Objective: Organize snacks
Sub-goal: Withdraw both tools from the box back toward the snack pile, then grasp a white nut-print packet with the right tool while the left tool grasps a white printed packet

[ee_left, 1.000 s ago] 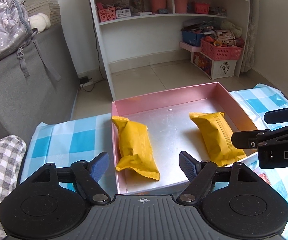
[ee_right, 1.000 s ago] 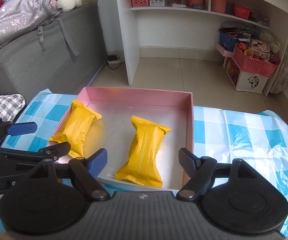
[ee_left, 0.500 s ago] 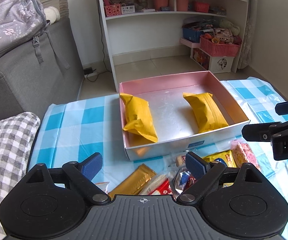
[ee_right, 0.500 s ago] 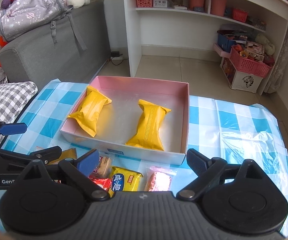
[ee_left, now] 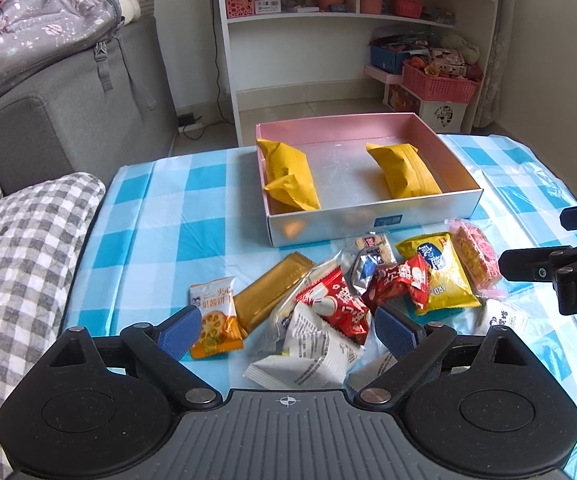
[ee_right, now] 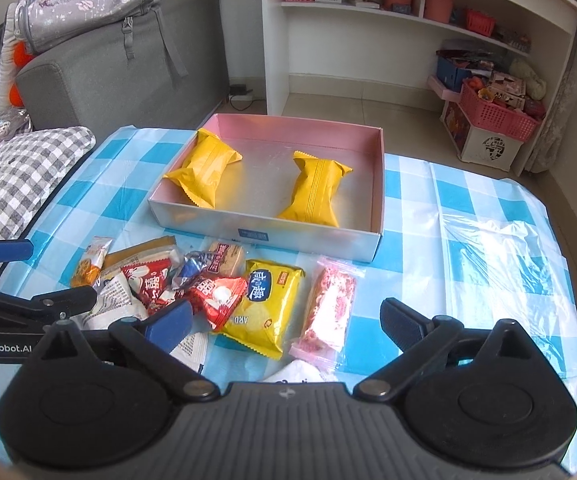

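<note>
Checked blue tablecloth (ee_left: 160, 208): pink box (ee_left: 372, 222) at far centre holds two yellow packets (ee_left: 290, 180) spaced apart — room for more. Loose snack pile (ee_left: 368, 284) lies near, before it; left gripper (ee_left: 286, 330) and right gripper (ee_right: 284, 320) hover over the pile, jaws opening, nothing between — likely readying the next pick.

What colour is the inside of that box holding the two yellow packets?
Pink walls, silvery floor; the box shows best from the right wrist view.

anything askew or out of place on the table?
Yes. Most snacks lie in an overlapping heap on the checked cloth, in front of the box, not in it. The box holds only two yellow packets, each lying askew to its walls.
</note>
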Tool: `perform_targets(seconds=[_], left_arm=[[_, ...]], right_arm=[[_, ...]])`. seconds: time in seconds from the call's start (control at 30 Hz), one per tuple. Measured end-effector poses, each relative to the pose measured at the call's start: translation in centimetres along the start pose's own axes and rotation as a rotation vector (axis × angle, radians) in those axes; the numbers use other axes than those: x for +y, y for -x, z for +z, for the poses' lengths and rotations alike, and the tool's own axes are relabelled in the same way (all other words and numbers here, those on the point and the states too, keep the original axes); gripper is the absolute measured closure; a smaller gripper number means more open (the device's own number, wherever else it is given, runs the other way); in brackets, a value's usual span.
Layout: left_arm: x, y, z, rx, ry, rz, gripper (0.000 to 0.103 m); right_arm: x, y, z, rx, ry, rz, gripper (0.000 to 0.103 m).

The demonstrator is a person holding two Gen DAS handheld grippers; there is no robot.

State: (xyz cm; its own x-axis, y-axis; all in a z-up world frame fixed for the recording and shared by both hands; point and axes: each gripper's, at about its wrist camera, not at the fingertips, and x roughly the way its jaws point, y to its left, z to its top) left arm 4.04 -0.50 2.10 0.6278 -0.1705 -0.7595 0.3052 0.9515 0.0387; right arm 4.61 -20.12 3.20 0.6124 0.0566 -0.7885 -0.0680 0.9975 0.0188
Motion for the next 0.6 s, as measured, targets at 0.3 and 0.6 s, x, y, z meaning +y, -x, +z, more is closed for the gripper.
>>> perform_targets(seconds=[0.3,0.6], left_arm=[[1.2,0.2,-3.5,-0.023,-0.032,0.007,0.008],[1.9,-0.6,-4.7,-0.051,-0.092,-0.028,0.008]], right_arm=[[0.0,-0.5,-3.1,0.003,0.036,-0.036,0.000],[-1.2,-2.0,-5.0,0.074,-0.005,-0.079,0.001]])
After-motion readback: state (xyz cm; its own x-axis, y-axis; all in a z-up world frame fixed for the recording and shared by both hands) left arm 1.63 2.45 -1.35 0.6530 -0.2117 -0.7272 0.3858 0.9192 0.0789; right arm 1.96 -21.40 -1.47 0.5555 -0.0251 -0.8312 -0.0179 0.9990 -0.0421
